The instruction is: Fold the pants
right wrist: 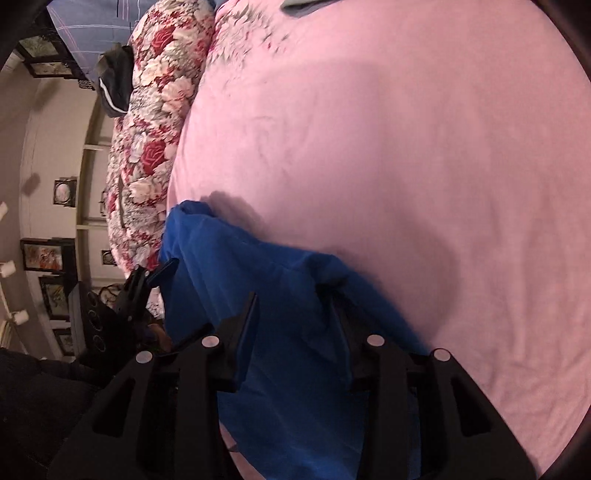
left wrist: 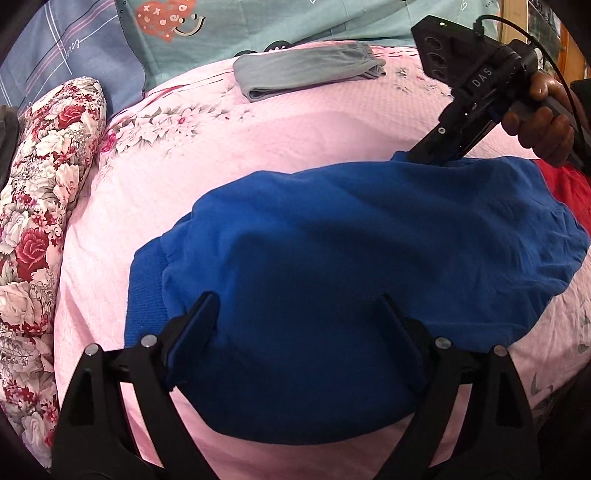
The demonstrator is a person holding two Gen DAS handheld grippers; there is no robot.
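The blue pants (left wrist: 369, 258) lie folded in a broad mound on the pink bedsheet (left wrist: 295, 129). My left gripper (left wrist: 295, 299) stands open, its fingers wide apart over the near edge of the blue cloth. My right gripper (left wrist: 424, 155) touches the far right edge of the pants, its tips hidden by the cloth. In the right wrist view the right gripper (right wrist: 291, 295) stands open with blue pants (right wrist: 280, 350) lying between and under its fingers. The left gripper (right wrist: 162, 269) shows at the left edge of the pants.
Folded grey pants (left wrist: 306, 70) lie at the back of the bed. A floral quilt (left wrist: 40, 206) runs along the left side. A teal cover (left wrist: 258, 22) lies behind. Red cloth (left wrist: 569, 188) shows at the right. A black bag (right wrist: 114, 81) sits on the quilt.
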